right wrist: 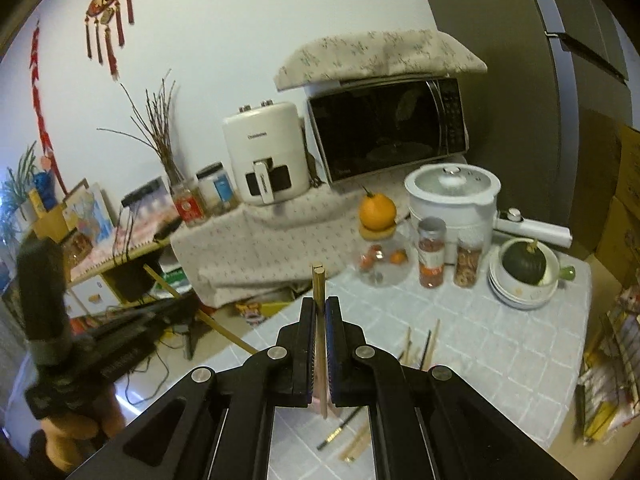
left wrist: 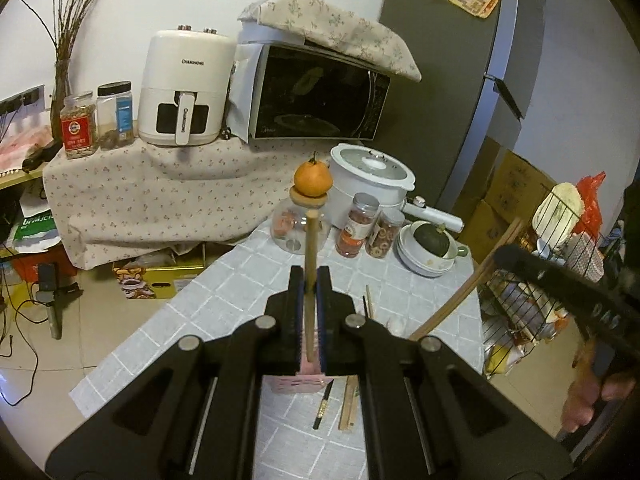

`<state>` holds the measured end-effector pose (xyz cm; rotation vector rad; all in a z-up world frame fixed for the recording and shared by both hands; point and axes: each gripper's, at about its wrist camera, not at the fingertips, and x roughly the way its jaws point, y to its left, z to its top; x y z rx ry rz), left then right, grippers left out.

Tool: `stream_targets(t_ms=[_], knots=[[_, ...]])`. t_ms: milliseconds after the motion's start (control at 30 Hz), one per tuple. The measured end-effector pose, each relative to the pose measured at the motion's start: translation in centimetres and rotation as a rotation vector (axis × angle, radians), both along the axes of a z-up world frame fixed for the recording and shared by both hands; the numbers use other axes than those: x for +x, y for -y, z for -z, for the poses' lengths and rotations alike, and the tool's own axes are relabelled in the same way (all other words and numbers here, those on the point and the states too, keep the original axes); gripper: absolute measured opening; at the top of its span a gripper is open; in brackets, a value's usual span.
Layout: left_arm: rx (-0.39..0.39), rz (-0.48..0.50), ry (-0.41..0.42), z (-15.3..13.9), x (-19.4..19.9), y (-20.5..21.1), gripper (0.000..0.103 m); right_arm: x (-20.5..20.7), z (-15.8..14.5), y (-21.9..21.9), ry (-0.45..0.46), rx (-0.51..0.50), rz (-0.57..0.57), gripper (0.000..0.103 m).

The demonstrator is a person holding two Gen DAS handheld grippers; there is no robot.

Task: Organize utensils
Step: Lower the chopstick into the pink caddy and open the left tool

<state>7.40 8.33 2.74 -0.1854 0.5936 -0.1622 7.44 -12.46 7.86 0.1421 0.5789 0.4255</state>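
Note:
My left gripper (left wrist: 311, 280) is shut on a light wooden chopstick (left wrist: 311, 256) that points up and forward above the table. My right gripper (right wrist: 319, 308) is shut on a pair of wooden chopsticks (right wrist: 319, 280), also held upright. A pink holder (left wrist: 298, 382) sits on the table under the left gripper, mostly hidden by it. Loose chopsticks lie on the table: a black one (left wrist: 323, 404), a wooden pair (left wrist: 348, 404) and several more (right wrist: 420, 346). The right gripper and its chopsticks show at the right in the left wrist view (left wrist: 460, 300). The left gripper shows at the left in the right wrist view (right wrist: 132, 328).
The table (left wrist: 224, 288) has a grey checked cloth. At its far end stand a glass jar topped with an orange (left wrist: 313, 179), two spice jars (left wrist: 357, 226), stacked bowls holding a dark squash (left wrist: 432, 246) and a white pot (left wrist: 372, 178). A wire rack (left wrist: 532, 280) stands right of the table.

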Motion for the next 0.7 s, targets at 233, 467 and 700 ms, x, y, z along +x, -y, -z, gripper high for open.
stream_targets(t_ms=[233, 467, 700], knots=[[0.016, -0.002, -0.061, 1.5, 2.1, 0.4, 0.007, 1.7, 0.3, -0.8, -0.004, 0.045, -0.013, 0.005], [0.015, 0.019, -0.180, 3.7, 4.8, 1.0, 0.007, 4.5, 3.1, -2.9, -0.073, -0.005, -0.029, 0.005], [0.018, 0.047, -0.294, 5.7, 6.9, 1.4, 0.007, 7.4, 6.6, -3.4, -0.190, -0.042, -0.015, 0.005]])
